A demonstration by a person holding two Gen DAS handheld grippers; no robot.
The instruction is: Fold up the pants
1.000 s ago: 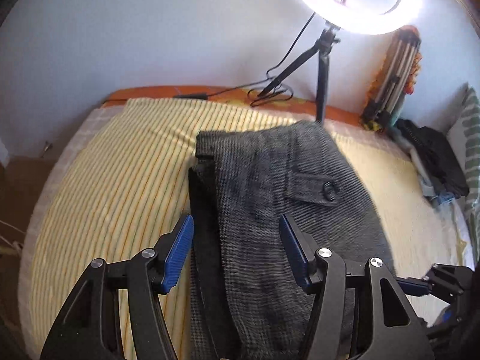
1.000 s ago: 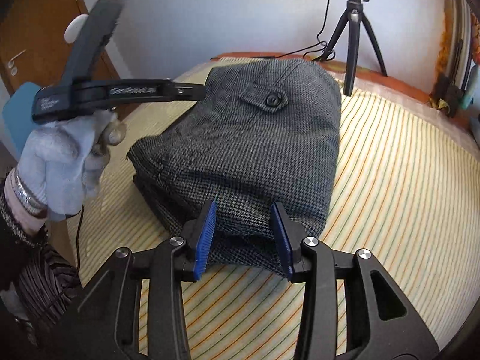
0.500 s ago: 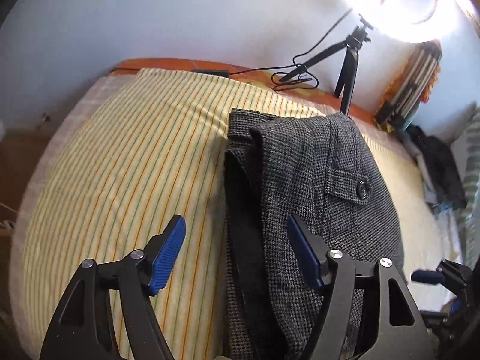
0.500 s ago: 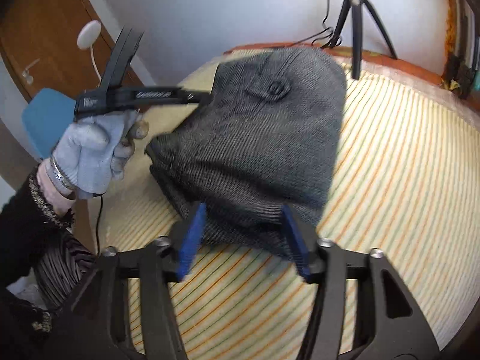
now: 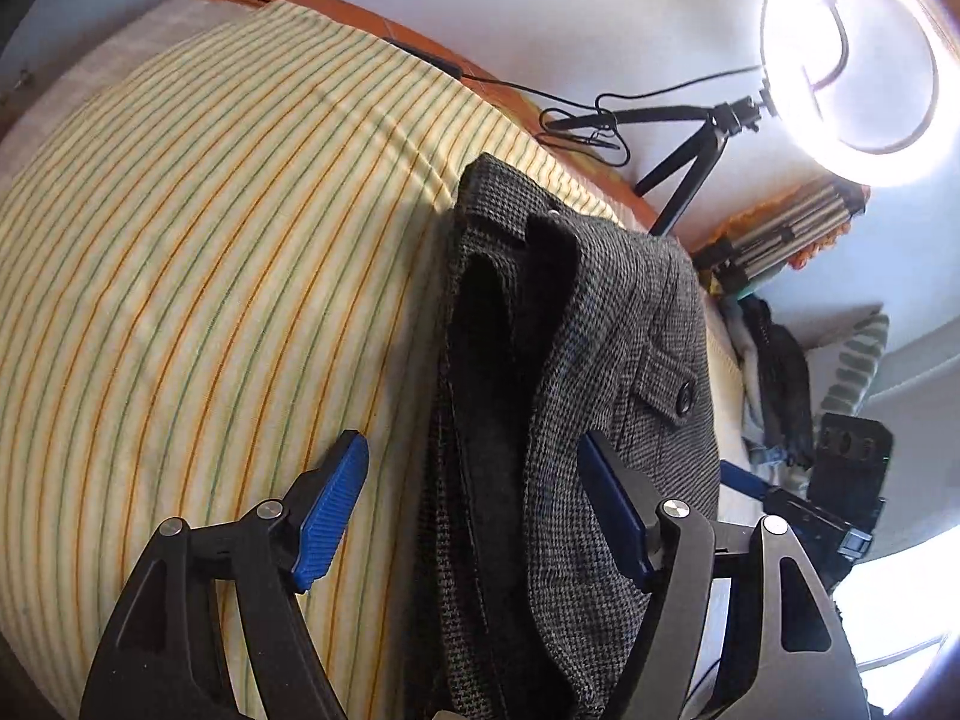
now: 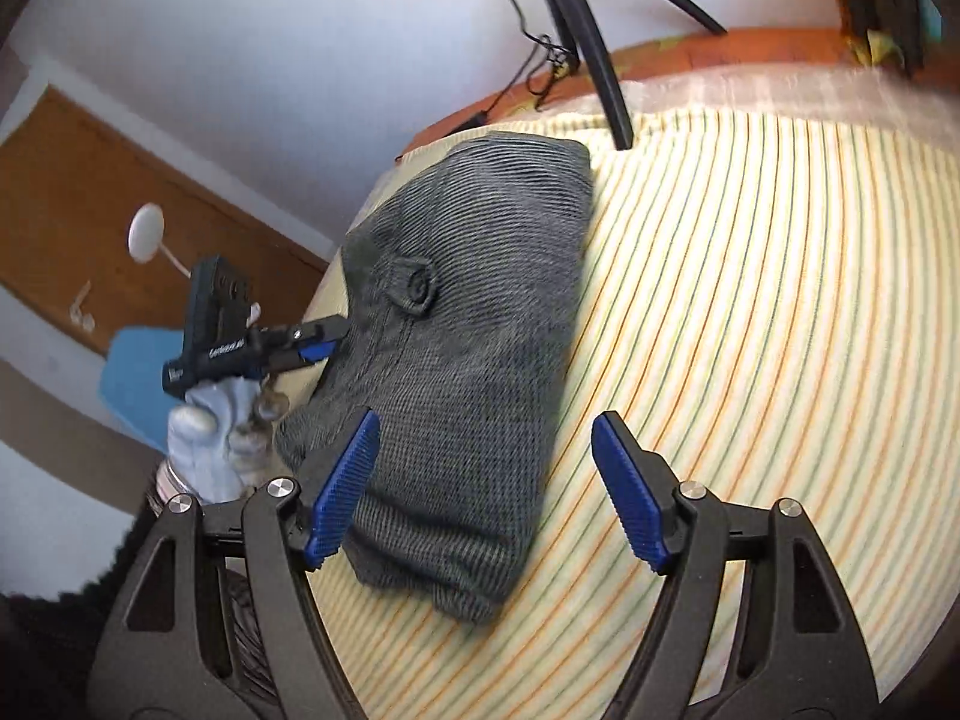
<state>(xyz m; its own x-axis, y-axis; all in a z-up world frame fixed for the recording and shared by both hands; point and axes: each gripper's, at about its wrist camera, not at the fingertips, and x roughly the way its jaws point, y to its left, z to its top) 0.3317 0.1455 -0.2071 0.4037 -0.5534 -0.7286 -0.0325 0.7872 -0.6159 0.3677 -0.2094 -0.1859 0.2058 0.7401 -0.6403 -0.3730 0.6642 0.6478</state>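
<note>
Since the grey houndstooth pants (image 6: pixel 468 360) already lie as a compact folded bundle on the striped bed (image 6: pixel 750 300), the left gripper (image 5: pixel 474 516) and right gripper (image 6: pixel 486 492) both gape empty, apparently done with them.

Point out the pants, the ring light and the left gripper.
pants (image 6: pixel 480 360), right wrist view, top folded layer.
ring light (image 5: pixel 852 42), left wrist view, glowing ring.
left gripper (image 5: pixel 474 510), left wrist view, midway between its fingertips.
</note>
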